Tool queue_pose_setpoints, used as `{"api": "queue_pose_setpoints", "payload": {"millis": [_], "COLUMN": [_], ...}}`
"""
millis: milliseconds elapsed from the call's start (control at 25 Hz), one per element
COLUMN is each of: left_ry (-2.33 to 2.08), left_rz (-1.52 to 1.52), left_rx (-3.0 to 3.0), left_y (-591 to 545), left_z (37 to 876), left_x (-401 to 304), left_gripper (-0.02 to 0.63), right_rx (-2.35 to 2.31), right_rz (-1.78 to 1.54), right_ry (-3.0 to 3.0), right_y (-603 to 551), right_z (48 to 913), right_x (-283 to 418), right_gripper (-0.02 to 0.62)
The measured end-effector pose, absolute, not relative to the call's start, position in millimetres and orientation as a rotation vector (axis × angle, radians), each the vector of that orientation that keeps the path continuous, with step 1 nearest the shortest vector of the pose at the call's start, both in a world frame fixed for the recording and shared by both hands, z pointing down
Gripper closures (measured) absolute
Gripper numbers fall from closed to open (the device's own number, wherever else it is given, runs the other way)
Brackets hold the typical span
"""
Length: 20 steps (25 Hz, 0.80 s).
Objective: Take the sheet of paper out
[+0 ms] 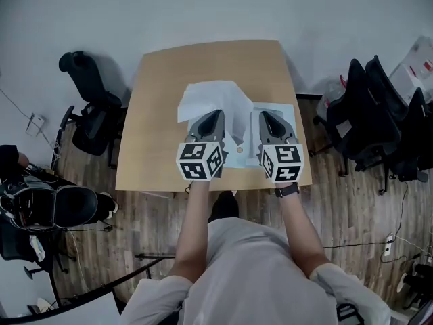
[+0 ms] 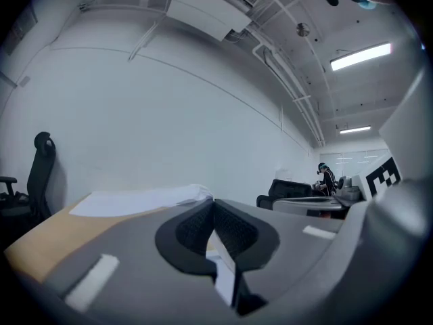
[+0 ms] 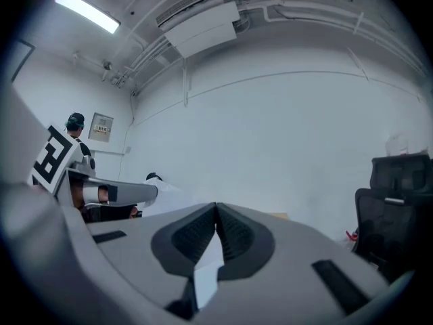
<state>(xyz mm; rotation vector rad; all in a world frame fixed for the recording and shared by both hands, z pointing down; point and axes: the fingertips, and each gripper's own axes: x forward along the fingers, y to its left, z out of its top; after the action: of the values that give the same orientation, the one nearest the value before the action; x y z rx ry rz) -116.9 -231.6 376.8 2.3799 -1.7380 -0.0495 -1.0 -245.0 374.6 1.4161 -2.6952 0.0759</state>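
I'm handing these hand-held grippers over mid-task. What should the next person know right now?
Left hand-held gripper: shut, pinching a white sliver, seemingly the white sheet of paper over the table.
Right hand-held gripper: shut, with white between its jaws too, apparently the pale flat sleeve.
Done: both things gripped. Whether the sheet is fully out is unclear.
Left: separate them and set the sheet down.

- Left gripper [image 1: 217,114]: held above the table [image 1: 152,147], pointing level and away from the person; jaws closed on an edge of the sheet of paper [image 2: 135,199].
- Right gripper [image 1: 266,116]: just beside it over the table, parallel; jaws together at the tips.
- Forearms [image 1: 194,225]: both extended forward; marker cubes [image 1: 200,160] face up.
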Motion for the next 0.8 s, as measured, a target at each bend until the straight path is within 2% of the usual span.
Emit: {"api": "queue_pose_setpoints", "payload": {"millis": [360,800], "left_ry": [-1.877,-1.886], "left_rz": [-0.029,0.048], "left_rx": [2.494,2.547], "left_y": [-200.2,-196.1], "left_z": [345.2,337.7], "left_x": [-80.0,-58.0], "left_gripper": [0.597,0.597], "right_rx": [1.51,1.577], "right_rz": [0.005,-0.014], "right_ry": [-2.674,-2.676], "right_y": [-211.8,-200.5], "right_z": [347.7,338.1], "right_x": [44.2,62.7], "right_gripper": [0.583,0.584]}}
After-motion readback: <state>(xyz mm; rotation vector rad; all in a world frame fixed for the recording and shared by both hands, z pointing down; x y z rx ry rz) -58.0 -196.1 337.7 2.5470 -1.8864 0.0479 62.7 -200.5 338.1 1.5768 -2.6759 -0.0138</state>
